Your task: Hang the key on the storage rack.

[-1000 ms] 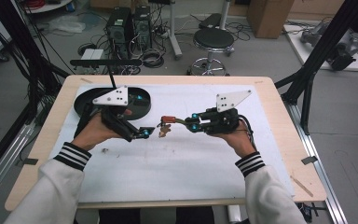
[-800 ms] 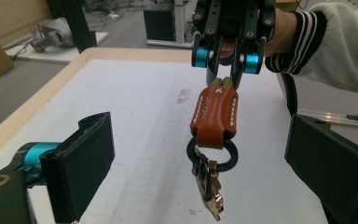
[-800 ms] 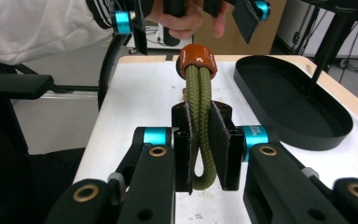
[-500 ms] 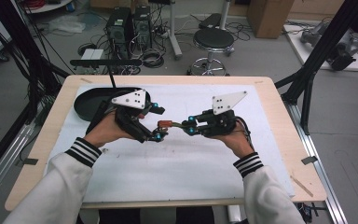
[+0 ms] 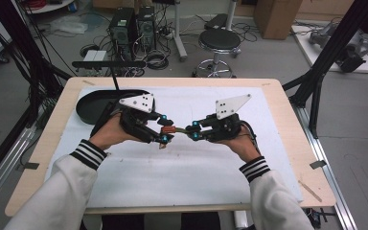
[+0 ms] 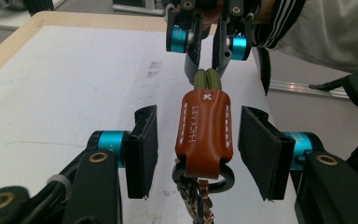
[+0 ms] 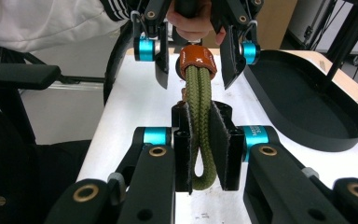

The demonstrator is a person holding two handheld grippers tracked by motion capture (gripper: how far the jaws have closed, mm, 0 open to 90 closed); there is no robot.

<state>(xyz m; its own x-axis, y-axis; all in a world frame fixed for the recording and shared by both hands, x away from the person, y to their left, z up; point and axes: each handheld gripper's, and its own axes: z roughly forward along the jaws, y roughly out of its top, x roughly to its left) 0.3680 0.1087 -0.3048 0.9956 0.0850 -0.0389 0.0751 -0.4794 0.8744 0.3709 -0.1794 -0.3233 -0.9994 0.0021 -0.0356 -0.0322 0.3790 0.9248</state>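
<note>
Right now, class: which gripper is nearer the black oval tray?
Left. The left gripper sits just beside the black tray; the right gripper, shut on the green cord, is farther away.

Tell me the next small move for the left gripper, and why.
Probably shut the left gripper on the brown leather tab: its jaws stand open on either side of it, not touching, while the right gripper already clamps the green rope loop.

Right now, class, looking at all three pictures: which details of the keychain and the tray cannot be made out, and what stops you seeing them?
- What hangs from the metal ring under the leather tab: left gripper view, cut off by the bottom edge.
- Tab's stamped lettering: high view, too small.
- Black tray far end: right gripper view, cut off by the right edge.
- Green cord sides: right gripper view, hidden by the right gripper pads.
</note>
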